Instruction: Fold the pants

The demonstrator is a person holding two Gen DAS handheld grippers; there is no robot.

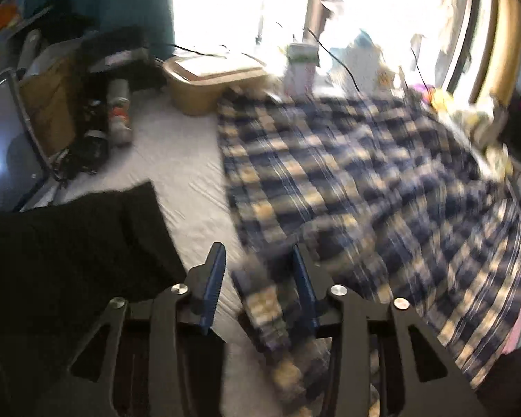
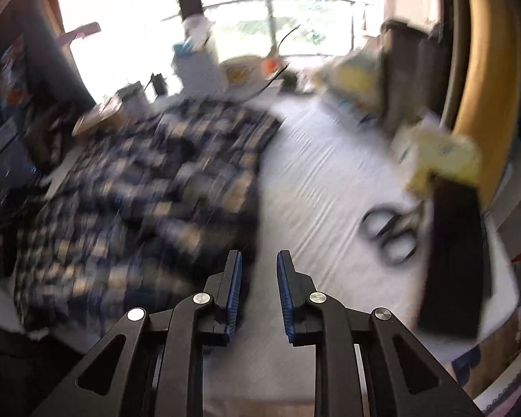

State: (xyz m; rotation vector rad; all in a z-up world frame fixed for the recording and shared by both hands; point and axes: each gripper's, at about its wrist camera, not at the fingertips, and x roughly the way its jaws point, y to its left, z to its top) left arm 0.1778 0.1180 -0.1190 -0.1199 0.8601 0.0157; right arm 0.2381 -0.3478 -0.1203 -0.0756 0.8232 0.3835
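The navy and tan plaid pants point(image 1: 357, 180) lie spread and rumpled on a white-covered table point(image 1: 187, 173). My left gripper point(image 1: 258, 260) is open, low over the near end of the pants; a plaid strip lies between its blue-padded fingers point(image 1: 213, 278), and I cannot tell if they touch it. In the right wrist view the pants point(image 2: 139, 191) fill the left half. My right gripper point(image 2: 258, 271) is open and empty just past the pants' right edge, over bare tablecloth point(image 2: 316, 187). Both views are motion-blurred.
A folded black garment point(image 1: 73, 243) lies at the left. A tan bin point(image 1: 208, 83), bottles and a box line the far edge. Black-handled scissors point(image 2: 389, 236), a black flat object point(image 2: 455, 260) and yellow packets point(image 2: 441, 153) lie at the right.
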